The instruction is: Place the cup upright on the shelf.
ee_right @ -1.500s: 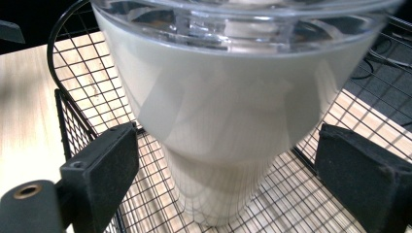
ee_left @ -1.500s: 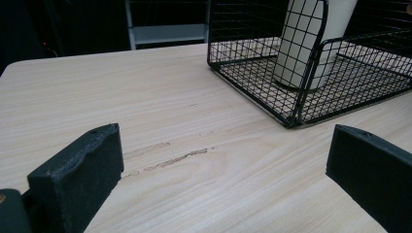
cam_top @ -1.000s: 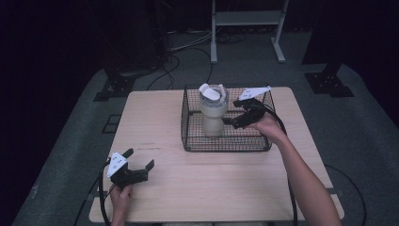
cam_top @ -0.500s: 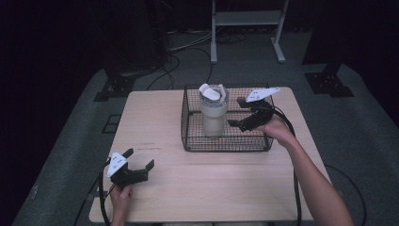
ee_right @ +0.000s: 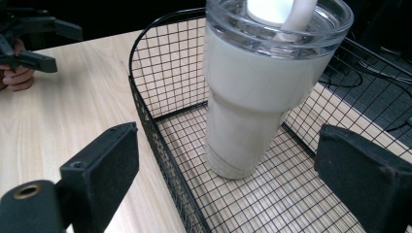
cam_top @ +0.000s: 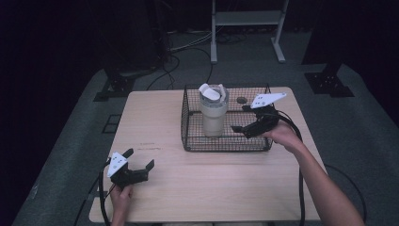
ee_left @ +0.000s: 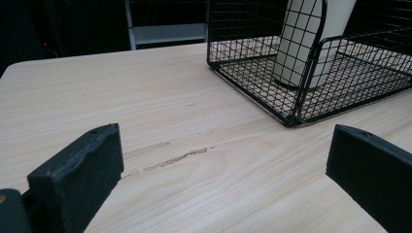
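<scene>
One tall cream tumbler [cam_top: 213, 114] standing upright in one black wire basket [cam_top: 226, 144]
Its long axis is vertical, clear lid up (no readable writing on it), at the basket's left part on the pale wooden table [cam_top: 160, 113]. The right gripper [cam_top: 239, 118] hovers above the basket beside it, jaws spread wide; the left gripper [cam_top: 141, 159] rests near the table's front-left corner, jaws apart, holding nothing

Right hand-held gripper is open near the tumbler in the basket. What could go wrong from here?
1. The tumbler is tall and stands upright in the wire basket; a nudge from the open right hand-held gripper may tip it.
2. One jaw sits over the basket's rim, so it could snag the wire.
</scene>
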Motion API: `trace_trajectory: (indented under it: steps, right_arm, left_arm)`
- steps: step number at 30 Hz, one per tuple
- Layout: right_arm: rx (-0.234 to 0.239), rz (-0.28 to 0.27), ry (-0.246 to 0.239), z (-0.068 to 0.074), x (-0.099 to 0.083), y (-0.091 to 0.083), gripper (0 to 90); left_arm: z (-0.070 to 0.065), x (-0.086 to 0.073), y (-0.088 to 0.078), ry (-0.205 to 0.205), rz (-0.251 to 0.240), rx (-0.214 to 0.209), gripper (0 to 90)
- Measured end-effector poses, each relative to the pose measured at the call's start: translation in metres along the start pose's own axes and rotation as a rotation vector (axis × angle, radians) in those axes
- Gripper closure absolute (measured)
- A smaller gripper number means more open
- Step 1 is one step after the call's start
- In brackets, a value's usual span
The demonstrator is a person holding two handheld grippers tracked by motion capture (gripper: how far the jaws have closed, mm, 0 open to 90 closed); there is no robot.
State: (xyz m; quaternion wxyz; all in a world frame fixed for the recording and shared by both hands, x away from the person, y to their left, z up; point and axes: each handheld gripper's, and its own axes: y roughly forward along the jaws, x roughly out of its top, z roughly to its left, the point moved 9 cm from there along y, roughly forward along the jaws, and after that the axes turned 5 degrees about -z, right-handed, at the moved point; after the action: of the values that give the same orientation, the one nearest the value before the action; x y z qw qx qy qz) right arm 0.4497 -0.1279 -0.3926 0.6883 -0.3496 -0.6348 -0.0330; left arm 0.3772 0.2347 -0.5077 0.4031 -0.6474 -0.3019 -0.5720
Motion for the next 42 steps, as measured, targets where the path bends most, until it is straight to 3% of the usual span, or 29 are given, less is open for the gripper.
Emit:
trace_trajectory:
  steps: [13,42]
  right_arm:
    - [-0.001,-0.015,-0.002,0.009,-0.007,-0.017,8.5]
    - [0.017,-0.022,0.038,0.03,-0.048,-0.043,8.5]
  left_arm:
    - [0.0,0.0,0.0,0.002,0.0,0.0,0.0]
    - [-0.001,0.0,0.0,0.004,0.001,0.002,0.0]
